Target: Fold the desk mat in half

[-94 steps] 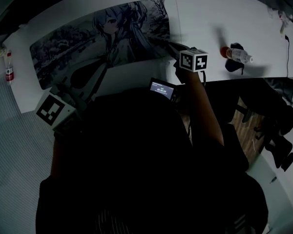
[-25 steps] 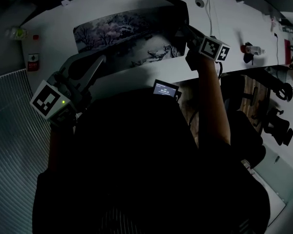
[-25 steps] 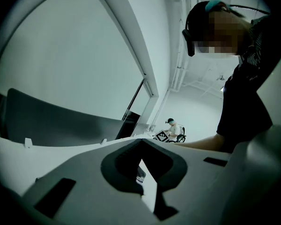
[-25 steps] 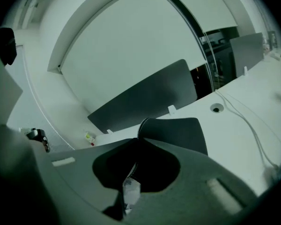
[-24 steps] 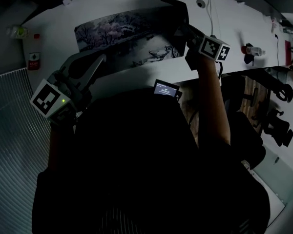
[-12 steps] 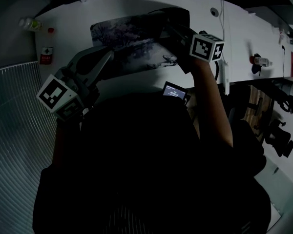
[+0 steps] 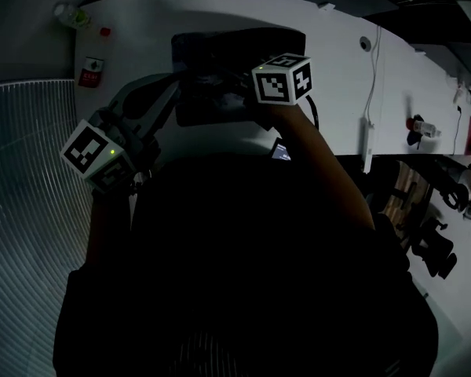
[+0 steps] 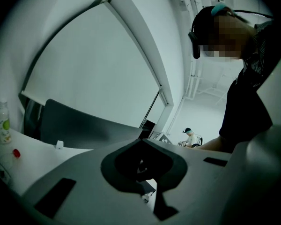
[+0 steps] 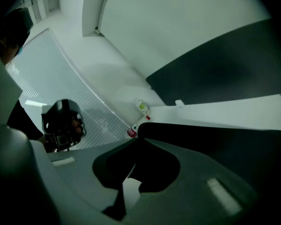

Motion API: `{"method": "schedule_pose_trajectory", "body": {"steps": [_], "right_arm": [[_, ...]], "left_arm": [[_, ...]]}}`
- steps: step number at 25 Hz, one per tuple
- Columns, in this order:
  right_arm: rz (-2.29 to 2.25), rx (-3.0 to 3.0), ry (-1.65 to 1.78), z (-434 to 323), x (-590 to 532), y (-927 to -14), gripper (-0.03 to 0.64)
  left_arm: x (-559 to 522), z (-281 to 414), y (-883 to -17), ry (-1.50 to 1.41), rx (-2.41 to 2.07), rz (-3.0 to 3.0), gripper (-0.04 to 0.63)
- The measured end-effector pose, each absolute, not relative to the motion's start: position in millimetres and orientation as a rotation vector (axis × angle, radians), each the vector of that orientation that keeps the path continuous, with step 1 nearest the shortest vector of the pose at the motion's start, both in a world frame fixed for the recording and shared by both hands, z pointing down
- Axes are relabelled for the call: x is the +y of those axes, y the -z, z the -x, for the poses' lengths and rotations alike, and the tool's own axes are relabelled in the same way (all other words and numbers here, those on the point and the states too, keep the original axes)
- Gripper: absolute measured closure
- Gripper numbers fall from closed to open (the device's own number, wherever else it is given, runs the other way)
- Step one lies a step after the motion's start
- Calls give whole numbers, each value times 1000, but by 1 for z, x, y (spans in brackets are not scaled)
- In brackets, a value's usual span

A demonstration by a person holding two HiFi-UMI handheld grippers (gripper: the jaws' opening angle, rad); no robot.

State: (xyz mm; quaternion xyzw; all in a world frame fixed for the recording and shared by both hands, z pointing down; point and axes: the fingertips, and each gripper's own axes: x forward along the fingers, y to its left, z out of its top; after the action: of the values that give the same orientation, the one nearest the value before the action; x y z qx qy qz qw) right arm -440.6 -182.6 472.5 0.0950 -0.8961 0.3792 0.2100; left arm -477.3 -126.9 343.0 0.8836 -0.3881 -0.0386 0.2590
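Black-backed desk mat (image 7: 228, 49) lies doubled on the white counter (image 7: 337, 69); right gripper (image 9: 137, 134) jaws clench its corner, left gripper (image 8: 143, 143) jaws pressed together beside the mat, seemingly empty.

**Lab-style office workroom**

You stand at one long white desk (image 7: 330, 77), backed by a dark partition panel (image 9: 215, 78).

Items on the desk:
- one white cable (image 7: 371, 85) running down to a power strip (image 7: 368, 146)
- one small round device (image 7: 365, 43)
- one clear drinks bottle (image 7: 69, 12)
- one red-labelled container (image 7: 91, 65)

A ribbed white surface (image 7: 23, 210) lies below on your left. Dark chair legs (image 7: 436, 246) stand on your right. Beyond is a bright white hall, where a second person (image 8: 192, 137) sits far off.
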Motion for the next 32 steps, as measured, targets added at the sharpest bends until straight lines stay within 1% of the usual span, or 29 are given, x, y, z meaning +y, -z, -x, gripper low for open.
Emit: {"method": "schedule_pose_trajectory", "body": {"steps": [3,6,9,11,13,14,16,18,22,25,28,32], "right_arm": [[-87,-2399,-1049,475,-143,-511,607],[-2,-2233,-1048,481,-104,-571,607],[-24,-2119,-1090,485,-83,-618,606],[-58,-2092,-1153,484,-82,-635,606],[-43,-2070,-1188,482,-79,-640,591],[-22,-2064,-1192,481,-77,-638,571],[15,-2064,-1203,477,-74,-633,528],[23,-2086,-1239,465,-79,-623,500],[-15,-2238,-1297,427,-114,-568,500],[-60,-2403,-1246,372,-142,-508,501],[-132,-2559,-1182,297,-162,-455,526],[-225,-2699,-1095,208,-159,-398,601]], "left_arm": [[-123,487,-347,118,-1096,-2376,588],[-119,487,-352,122,-1127,-2357,589],[-112,498,-356,129,-1143,-2335,589],[-106,499,-361,128,-1153,-2318,588],[-102,498,-364,120,-1165,-2301,589],[-100,497,-364,116,-1173,-2293,589],[-97,495,-364,109,-1193,-2277,589],[-98,486,-366,103,-1204,-2261,588],[-98,462,-361,70,-1190,-2275,589],[-98,428,-352,50,-1149,-2316,588],[-102,378,-346,25,-1089,-2373,588],[-106,311,-330,13,-1027,-2439,588]]}}
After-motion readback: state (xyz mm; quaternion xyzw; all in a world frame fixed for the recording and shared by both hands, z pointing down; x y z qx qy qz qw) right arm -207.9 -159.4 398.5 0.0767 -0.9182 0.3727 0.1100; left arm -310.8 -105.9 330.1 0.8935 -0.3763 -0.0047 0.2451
